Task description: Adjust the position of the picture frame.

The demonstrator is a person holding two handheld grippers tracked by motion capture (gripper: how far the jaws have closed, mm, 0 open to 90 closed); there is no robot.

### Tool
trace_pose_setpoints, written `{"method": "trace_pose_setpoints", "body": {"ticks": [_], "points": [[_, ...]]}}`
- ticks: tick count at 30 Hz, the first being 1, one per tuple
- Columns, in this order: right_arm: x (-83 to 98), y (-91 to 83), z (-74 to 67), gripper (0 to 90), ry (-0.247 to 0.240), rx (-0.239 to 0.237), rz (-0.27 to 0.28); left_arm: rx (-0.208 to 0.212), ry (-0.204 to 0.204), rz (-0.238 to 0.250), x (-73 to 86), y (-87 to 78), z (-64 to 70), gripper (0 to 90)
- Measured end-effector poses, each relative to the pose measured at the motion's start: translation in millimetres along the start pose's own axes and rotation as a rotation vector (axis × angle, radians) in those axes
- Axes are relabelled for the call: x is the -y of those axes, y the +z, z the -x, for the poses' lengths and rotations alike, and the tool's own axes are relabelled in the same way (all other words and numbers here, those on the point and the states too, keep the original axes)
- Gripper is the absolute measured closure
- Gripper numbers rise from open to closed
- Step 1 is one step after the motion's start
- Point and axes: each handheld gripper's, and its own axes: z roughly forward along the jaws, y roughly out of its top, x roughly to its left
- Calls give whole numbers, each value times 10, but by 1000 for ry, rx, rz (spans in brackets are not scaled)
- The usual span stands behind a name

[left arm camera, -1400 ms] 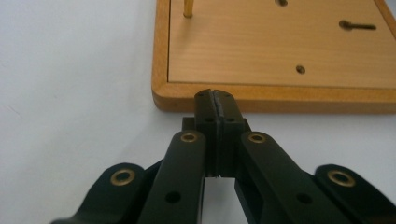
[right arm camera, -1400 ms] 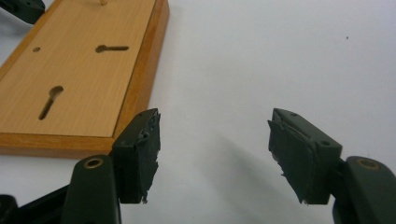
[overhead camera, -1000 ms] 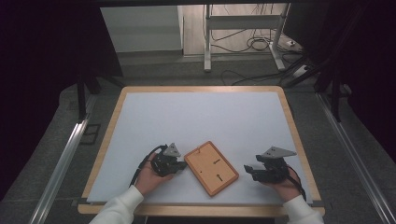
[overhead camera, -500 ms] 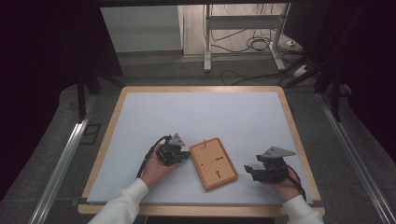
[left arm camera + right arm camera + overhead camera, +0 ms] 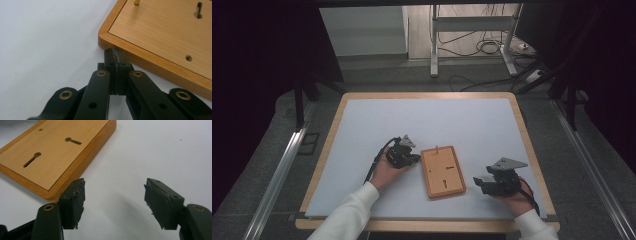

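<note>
Since a second ago your left gripper [image 5: 414, 159] has pushed the wooden board [image 5: 442, 171] round until it lies nearly square to you on the white table [image 5: 437, 120]. Its jaws are clenched on nothing, tips against the board's left edge. Your right gripper [image 5: 480, 183] rests just right of the board, jaws spread and empty.

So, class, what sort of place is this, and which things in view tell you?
Probably a lab or recording workspace: a white-topped table with a wooden rim, dark screens around it, loose cables on the floor behind, and a metal stand.
</note>
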Motion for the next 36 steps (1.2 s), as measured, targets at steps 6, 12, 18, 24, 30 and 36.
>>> {"method": "trace_pose_setpoints", "body": {"ticks": [6,12,18,24,30,36], "points": [[3,-9,-23,374,-39,-5,-8,-11,20,45,54,-234,41,881],[-2,36,-65,431,-79,-33,-36,-54,24,71,196,-431,113,632],[-8,80,-41,675,-96,-77,-69,-61,-3,93,235,-485,133,371],[-71,216,-115,870,-139,-99,-106,-47,-7,69,238,-423,130,337],[-106,287,-247,900,-197,-121,-124,-47,-8,64,247,-402,138,330],[-94,271,-320,900,-203,-127,-124,-44,-6,59,249,-386,148,329]]}}
